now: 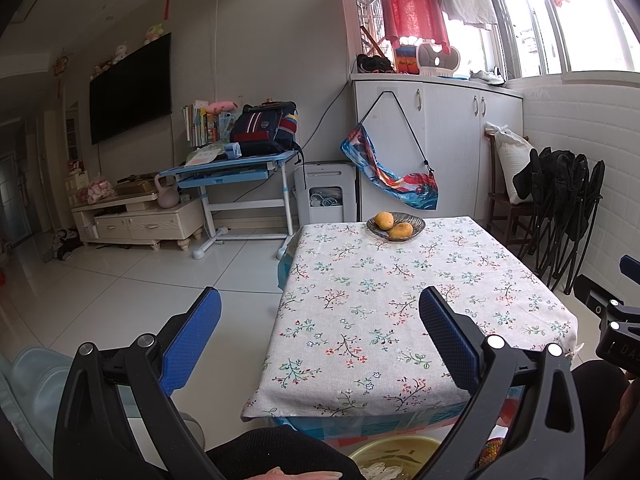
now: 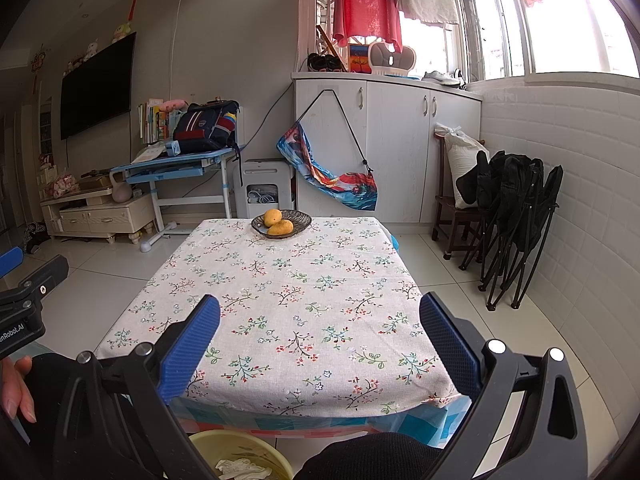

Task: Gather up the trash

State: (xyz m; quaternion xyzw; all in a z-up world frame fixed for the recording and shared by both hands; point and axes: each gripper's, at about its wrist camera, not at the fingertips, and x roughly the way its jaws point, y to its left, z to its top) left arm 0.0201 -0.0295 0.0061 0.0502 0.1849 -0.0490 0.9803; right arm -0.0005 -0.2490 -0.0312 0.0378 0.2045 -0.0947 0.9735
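Note:
My left gripper [image 1: 320, 294] hovers open over the near left corner of the floral-cloth table [image 1: 360, 280], with nothing between its blue pads. My right gripper [image 2: 320, 299] is also open and holds nothing, above the near edge of the same table [image 2: 288, 272]. Below the table's front edge sits a yellow basin [image 2: 208, 446] with crumpled white paper [image 2: 240, 468] inside; the basin [image 1: 376, 450] also shows at the bottom of the left wrist view. No loose trash is visible on the cloth.
A dark bowl [image 1: 416, 222] with two mangoes [image 1: 394, 226] stands at the table's far edge. Folded black chairs [image 2: 516, 216] lean on the right wall. A blue desk [image 1: 236, 168] and TV stand [image 1: 140, 220] are at far left. Black-trousered knees sit below the table's front edge.

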